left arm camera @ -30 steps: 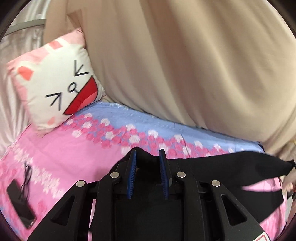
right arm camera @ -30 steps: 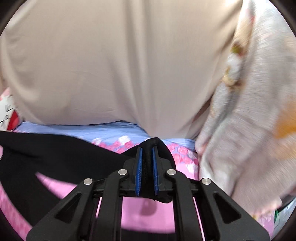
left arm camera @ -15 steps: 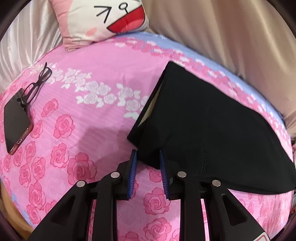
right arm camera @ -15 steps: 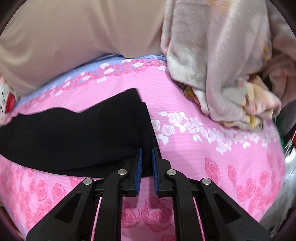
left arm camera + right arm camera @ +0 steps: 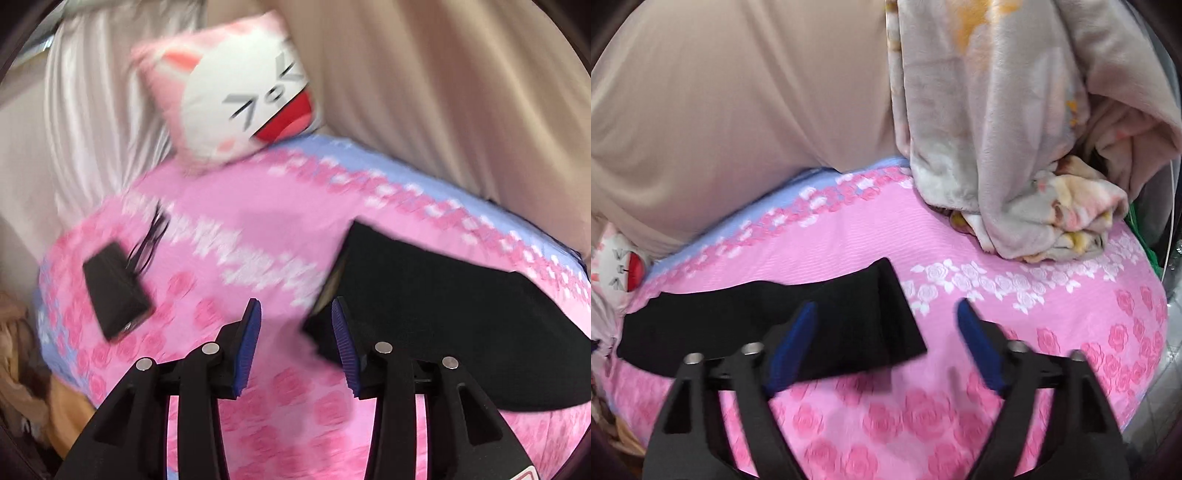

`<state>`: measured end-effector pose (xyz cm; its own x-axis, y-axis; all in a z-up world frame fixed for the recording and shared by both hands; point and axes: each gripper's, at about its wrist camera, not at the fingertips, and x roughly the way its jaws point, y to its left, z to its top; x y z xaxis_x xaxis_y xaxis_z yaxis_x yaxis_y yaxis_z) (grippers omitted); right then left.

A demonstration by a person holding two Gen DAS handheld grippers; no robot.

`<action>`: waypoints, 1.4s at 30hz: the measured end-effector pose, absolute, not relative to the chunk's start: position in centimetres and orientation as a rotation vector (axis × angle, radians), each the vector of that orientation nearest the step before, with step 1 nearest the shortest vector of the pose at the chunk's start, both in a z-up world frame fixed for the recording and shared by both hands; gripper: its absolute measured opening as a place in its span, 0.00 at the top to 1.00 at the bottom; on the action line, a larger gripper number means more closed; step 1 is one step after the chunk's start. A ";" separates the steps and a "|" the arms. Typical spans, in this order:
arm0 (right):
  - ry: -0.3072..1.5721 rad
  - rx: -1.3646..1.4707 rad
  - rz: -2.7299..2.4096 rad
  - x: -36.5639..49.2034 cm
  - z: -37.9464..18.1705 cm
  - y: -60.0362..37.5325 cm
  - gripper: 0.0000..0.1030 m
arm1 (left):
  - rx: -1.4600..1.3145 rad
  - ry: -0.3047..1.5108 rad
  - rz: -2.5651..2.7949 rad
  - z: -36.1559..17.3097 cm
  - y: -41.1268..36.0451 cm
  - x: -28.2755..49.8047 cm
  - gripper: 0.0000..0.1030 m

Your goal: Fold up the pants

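Black pants [image 5: 768,325] lie flat on a pink rose-print sheet [image 5: 923,413], folded into a long band that runs from the left edge of the right wrist view to a squared end near the middle. Seen again from the left wrist as a dark slab [image 5: 443,332] on the right half of the sheet [image 5: 236,229].

Left gripper [image 5: 295,332] hovers over the sheet just beside the near corner of the pants; jaws moderately apart and opening, blue pads [image 5: 246,347] clear of the cloth, only pink sheet between them. Right pad sits in front of the pants' corner; contact cannot be told through the blur.

Right gripper [image 5: 886,332] hangs over the squared end of the pants; jaws wide and opening, pads [image 5: 792,343] blurred, cloth lying under the gap but not pinched.

Cat-face pillow [image 5: 236,99] stands at the far side of the bed against a beige curtain [image 5: 443,92]; a sliver of it also shows at the left edge of the right wrist view. Dark phone [image 5: 116,291] lies on the left part of the sheet, with glasses [image 5: 147,240] touching its far edge. Crumpled grey fleece blanket [image 5: 1008,147] heaps on the far right of the bed, well apart from the pants. Pale blue border [image 5: 775,199] edges the sheet along the curtain [image 5: 738,110].
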<state>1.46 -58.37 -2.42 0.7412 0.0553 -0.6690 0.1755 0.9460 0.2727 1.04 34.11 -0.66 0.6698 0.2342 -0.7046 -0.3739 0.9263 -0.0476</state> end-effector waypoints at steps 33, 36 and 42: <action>0.903 0.046 -0.204 7.2 -5.0 -52.4 0.90 | -0.073 0.882 0.502 -6.2 30.6 7.4 0.36; 0.853 0.092 -0.242 5.5 -3.7 -54.4 0.93 | -0.123 0.853 0.508 -5.3 32.5 6.6 0.36; 0.859 0.173 -0.309 5.1 -4.9 -55.4 0.88 | -0.098 0.826 0.467 -4.8 31.1 8.8 0.35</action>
